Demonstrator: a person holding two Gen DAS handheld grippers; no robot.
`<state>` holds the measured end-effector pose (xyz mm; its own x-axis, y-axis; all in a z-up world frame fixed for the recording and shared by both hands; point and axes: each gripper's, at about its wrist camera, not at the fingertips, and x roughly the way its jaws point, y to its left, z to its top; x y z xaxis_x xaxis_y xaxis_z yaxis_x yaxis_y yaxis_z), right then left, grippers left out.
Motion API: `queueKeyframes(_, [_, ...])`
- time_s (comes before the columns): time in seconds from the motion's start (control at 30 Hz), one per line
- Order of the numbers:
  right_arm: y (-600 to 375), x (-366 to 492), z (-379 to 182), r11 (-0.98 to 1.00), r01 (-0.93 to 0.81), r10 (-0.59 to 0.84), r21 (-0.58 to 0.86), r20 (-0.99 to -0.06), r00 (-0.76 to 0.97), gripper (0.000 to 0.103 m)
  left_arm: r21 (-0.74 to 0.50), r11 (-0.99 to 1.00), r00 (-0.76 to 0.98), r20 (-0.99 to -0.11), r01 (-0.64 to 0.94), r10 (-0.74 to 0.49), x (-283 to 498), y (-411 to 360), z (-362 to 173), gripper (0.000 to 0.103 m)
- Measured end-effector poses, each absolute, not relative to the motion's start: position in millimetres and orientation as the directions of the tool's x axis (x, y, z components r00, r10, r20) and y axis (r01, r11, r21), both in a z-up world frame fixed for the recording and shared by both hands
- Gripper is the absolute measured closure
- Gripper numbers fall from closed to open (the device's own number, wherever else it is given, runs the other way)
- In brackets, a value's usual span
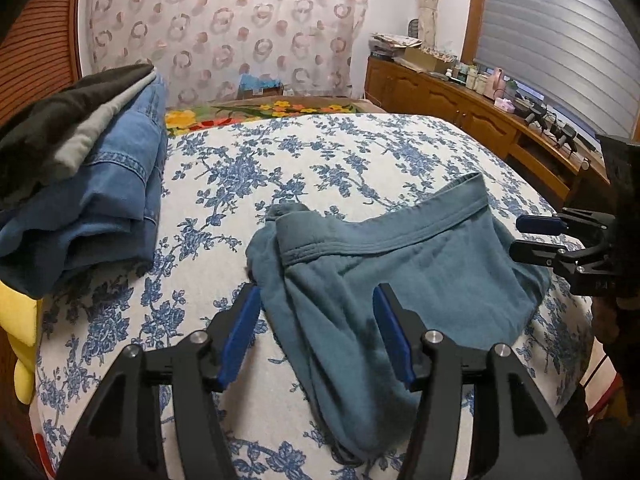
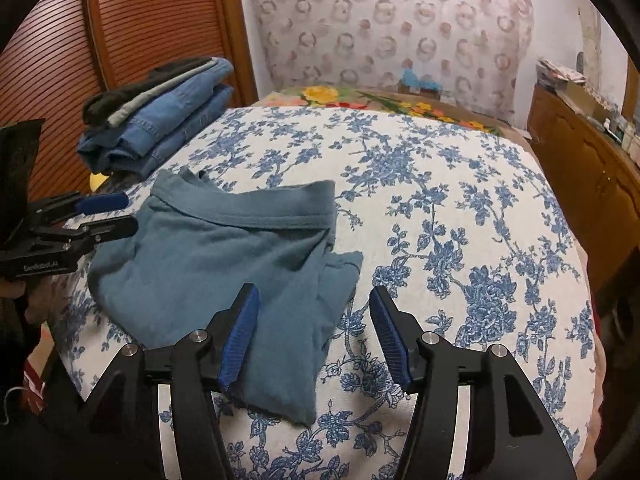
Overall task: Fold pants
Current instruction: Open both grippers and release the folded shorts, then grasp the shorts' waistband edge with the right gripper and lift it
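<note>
The teal pants (image 1: pixel 400 264) are lying folded on the floral bedspread (image 1: pixel 320 152). The left tool (image 1: pixel 316 300) and right tool (image 2: pixel 314 300) are hovering released, seemingly just above the fabric. Folded jeans (image 1: pixel 100 184) are sitting at ten o'clock.

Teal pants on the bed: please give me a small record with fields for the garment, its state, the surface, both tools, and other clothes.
garment: teal pants
state: folded over, waistband away from the cameras, rumpled
surface: blue floral bedcover
left tool: open, above the pants, not gripping
right tool: open, over the pants' edge, not gripping
other clothes: stack of folded jeans, dark and grey items on top
</note>
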<state>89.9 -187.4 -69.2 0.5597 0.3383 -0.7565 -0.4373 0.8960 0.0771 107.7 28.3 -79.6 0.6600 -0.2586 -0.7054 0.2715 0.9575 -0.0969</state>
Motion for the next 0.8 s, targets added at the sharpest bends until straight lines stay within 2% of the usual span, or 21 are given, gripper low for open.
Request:
queueKeyframes(0.47, [-175.5,123.4,-69.0,0.888,-0.450,0.356,0.092,-0.758,0.547,0.044,-0.097,0.964,0.624,-0.746,0.246,-0.234,143.9,40.2,-86.4,0.045])
queueKeyframes(0.6, [-176.0,136.8,-73.8,0.909,-0.415,0.295,0.048,-0.776,0.557,0.044,-0.107,0.963,0.609,-0.756,0.248,-0.241,150.7,41.5,-88.3,0.045])
queueKeyframes(0.8, [-191.9,134.6,-69.7,0.919,-0.380,0.314,0.103,-0.774,0.549,0.044,-0.152,0.957,0.593,-0.757,0.248,-0.274,153.4,47.1,-93.4,0.044])
